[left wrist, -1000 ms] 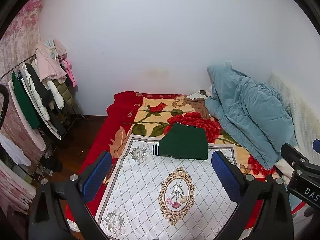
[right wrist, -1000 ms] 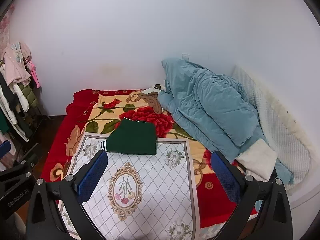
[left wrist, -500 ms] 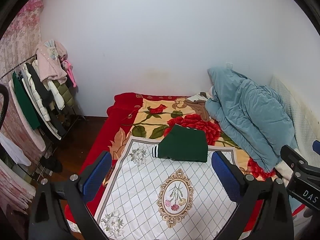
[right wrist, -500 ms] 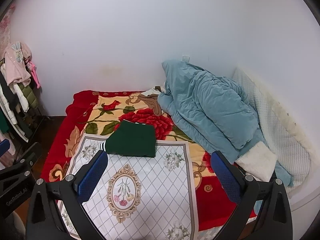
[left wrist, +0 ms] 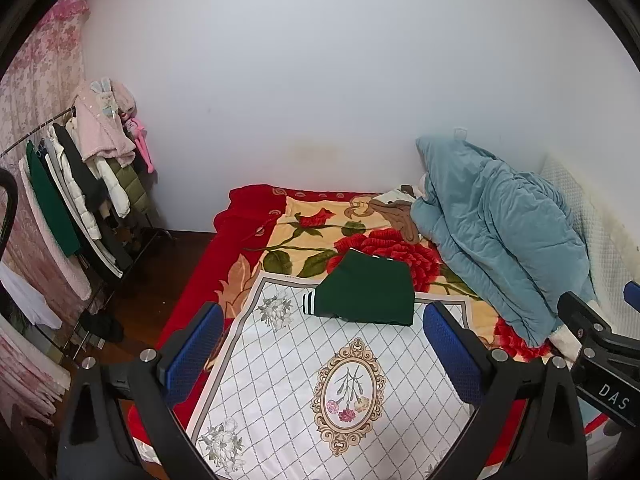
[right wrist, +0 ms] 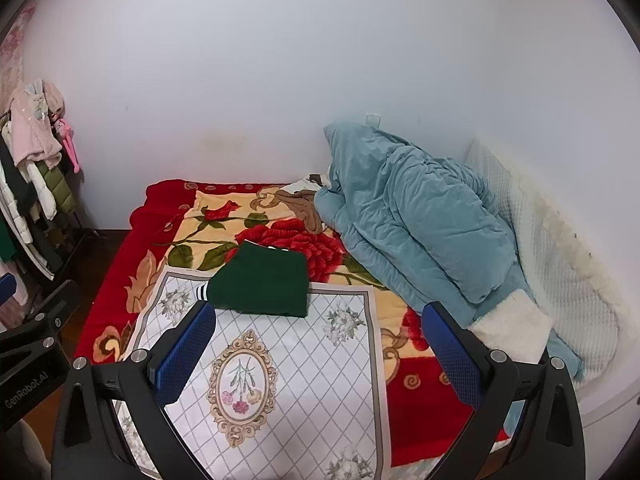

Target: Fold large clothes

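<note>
green garment (left wrist: pixel 366 294), folded into a flat packet, is what both claws face. starting at the left gripper (left wrist: pixel 322 354): its blue pads stand wide apart with nothing between them, held up over the near part of the white patterned cloth (left wrist: pixel 304 380). the right gripper (right wrist: pixel 316 350) is the same, spread wide and empty, above that cloth. neither touches any fabric.

outward from the tips, the garment lies straight ahead and a little beyond, well apart from both, at the far edge of the white cloth where it meets the floral blanket (left wrist: pixel 320 232). its long axis runs across the view, left to right, with a striped cuff (left wrist: pixel 309 304) poking out at its left end. it sits near centre in the left view and left of centre in the right view, so i judge the left gripper marginally nearer, though the difference is slight. farther right, the blue quilt (right wrist: pixel 416 220) is heaped against the wall, clear of the garment.
</note>
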### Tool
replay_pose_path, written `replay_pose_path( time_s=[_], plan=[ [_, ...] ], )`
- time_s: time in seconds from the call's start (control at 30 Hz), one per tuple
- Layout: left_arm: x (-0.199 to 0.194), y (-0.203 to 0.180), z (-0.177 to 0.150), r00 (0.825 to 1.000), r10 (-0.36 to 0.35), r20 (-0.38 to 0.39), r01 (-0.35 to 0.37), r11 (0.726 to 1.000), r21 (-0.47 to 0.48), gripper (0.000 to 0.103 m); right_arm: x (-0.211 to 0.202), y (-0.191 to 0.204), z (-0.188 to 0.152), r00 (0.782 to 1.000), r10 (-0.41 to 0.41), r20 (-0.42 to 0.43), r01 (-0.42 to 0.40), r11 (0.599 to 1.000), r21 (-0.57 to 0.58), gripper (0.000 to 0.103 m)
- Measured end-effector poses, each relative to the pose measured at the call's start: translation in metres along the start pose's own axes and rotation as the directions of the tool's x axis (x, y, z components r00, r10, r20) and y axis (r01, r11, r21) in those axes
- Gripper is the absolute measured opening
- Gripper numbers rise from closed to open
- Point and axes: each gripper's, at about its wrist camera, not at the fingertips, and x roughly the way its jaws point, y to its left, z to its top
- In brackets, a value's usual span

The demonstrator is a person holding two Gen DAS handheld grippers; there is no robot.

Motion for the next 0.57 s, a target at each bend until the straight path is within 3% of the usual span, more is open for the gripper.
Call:
replay_pose_path(
  time_s=[0.57],
  plan=[
    [-0.0041,-0.0028,-0.005,1.0,0.015,0.003,-0.015,1.0,-0.011,0.102,0.0015,-0.0064,-0.0053,1.0,-0.004,0.0,0.004,1.0,-0.003,0.103]
  ],
)
